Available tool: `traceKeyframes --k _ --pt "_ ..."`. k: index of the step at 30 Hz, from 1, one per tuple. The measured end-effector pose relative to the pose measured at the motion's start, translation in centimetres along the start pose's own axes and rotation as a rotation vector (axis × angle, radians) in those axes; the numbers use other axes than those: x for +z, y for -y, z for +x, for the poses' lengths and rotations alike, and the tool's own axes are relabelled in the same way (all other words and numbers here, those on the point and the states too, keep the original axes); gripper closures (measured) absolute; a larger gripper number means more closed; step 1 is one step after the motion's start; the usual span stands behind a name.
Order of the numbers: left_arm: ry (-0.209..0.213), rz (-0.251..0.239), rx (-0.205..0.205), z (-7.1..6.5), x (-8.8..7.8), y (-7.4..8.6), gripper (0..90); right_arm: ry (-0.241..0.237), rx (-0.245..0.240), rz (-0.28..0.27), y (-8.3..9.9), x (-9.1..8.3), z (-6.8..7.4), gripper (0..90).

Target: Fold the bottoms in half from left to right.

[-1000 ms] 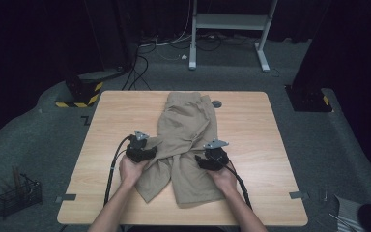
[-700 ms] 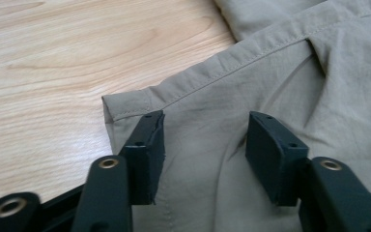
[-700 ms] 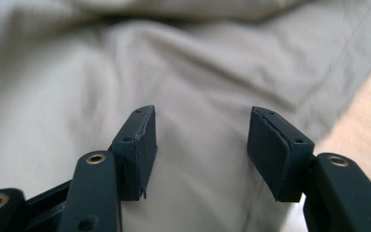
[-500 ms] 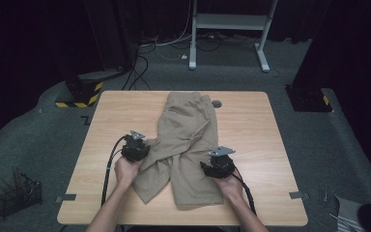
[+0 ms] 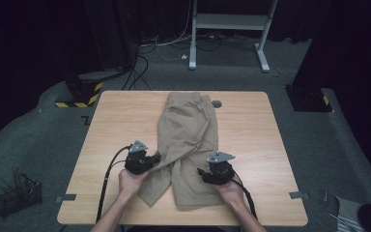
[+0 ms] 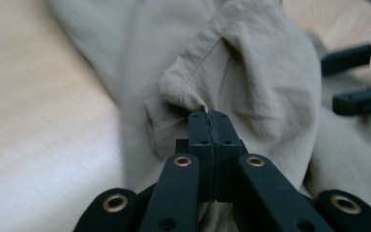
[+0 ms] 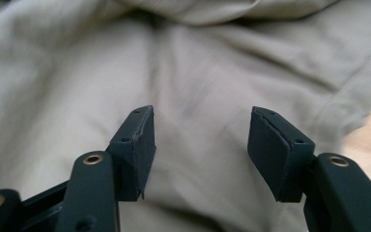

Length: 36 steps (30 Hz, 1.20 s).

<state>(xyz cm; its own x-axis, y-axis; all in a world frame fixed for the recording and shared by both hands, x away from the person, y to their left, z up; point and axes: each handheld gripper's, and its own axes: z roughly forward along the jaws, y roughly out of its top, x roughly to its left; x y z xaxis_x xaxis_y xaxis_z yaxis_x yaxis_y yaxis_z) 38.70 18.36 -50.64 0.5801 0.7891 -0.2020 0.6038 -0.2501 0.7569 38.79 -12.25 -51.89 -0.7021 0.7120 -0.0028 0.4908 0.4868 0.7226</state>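
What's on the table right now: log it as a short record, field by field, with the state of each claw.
garment: khaki shorts spread lengthwise on the wooden table
left claw: jaws have just closed; shut on a fold at the hem of the shorts' left leg
right claw: jaws open over the other leg, cloth beneath them, not pinched
other item: small dark round disc on the table by the shorts' far end

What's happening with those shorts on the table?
A person is handling tan shorts spread on a wooden table with a gripper in each hand. The left gripper has just closed and pinches a hem of one leg. The right gripper hovers open over the other leg, gripping nothing yet.
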Motion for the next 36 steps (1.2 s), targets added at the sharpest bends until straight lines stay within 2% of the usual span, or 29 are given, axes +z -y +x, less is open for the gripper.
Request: traceKeyframes --k 2,4,5,8,9,12,15,17,19,21,23,24,26,28,30,32,33,35,36 --pt "-0.033 0.03 0.028 -0.4 1.0 0.7 89.5 0.004 -0.015 0.0 0.3 0.2 0.3 41.9" --pt "-0.045 0.025 0.022 -0.3 1.6 0.8 89.4 0.009 -0.009 -0.002 0.1 0.4 0.2 42.0" --pt "-0.061 0.022 0.029 -0.2 1.9 0.6 89.4 0.012 -0.005 -0.004 0.0 0.6 0.2 42.0" --pt "-0.14 0.019 0.09 0.1 2.7 -0.2 89.5 0.017 0.001 -0.007 -0.6 1.3 0.0 41.9" --pt "-0.152 0.02 0.087 0.4 2.9 -0.5 89.5 0.018 0.001 -0.01 -0.9 1.6 -0.2 41.9" --pt "-0.177 0.023 0.044 2.0 3.8 -1.8 89.6 0.033 0.014 -0.012 -2.1 2.9 -0.8 42.0" --pt "-0.174 0.04 -0.024 3.8 4.3 -3.0 89.6 0.049 0.034 -0.014 -3.2 4.1 -1.4 42.0" --pt "-0.177 0.039 -0.042 4.3 4.0 -3.3 89.6 0.06 0.043 -0.016 -3.6 4.5 -1.5 42.0" --pt "-0.144 -0.003 -0.059 4.1 2.9 -3.2 89.6 0.064 0.042 -0.016 -3.6 4.5 -1.4 42.1" --pt "-0.106 -0.056 -0.04 3.0 1.5 -3.2 89.6 0.056 0.041 -0.016 -3.4 4.3 -1.3 42.2" --pt "-0.057 -0.107 -0.004 1.5 0.0 -3.5 89.6 0.041 0.032 -0.02 -3.1 3.9 -1.2 43.4" --pt "-0.031 -0.125 0.017 0.6 -0.6 -3.6 89.6 0.032 0.043 -0.021 -2.8 3.7 -1.2 43.9" --pt "0.013 -0.139 0.078 -1.5 -1.2 -3.9 89.6 0.015 0.065 -0.022 -2.3 3.0 -1.3 43.8" --pt "0.065 -0.145 0.124 -3.7 -1.2 -3.7 89.6 0.018 0.071 -0.016 -1.6 2.1 -1.2 43.8" --pt "0.107 -0.134 0.166 -5.7 -0.6 -3.3 89.6 0.025 0.073 -0.008 -0.8 1.1 -1.1 43.8" --pt "0.134 -0.103 0.196 -7.4 0.3 -2.7 89.5 0.043 0.066 0.001 0.1 0.2 -0.9 43.8" --pt "0.138 -0.081 0.207 -8.0 0.9 -2.3 89.5 0.052 0.062 0.005 0.4 -0.2 -0.9 43.8" --pt "0.113 -0.029 0.236 -8.8 2.4 -1.4 89.5 0.058 0.055 0.007 1.0 -0.8 -0.8 43.9" --pt "0.11 -0.014 0.23 -8.8 2.8 -1.1 89.5 0.059 0.054 0.006 1.3 -1.0 -0.7 43.9"
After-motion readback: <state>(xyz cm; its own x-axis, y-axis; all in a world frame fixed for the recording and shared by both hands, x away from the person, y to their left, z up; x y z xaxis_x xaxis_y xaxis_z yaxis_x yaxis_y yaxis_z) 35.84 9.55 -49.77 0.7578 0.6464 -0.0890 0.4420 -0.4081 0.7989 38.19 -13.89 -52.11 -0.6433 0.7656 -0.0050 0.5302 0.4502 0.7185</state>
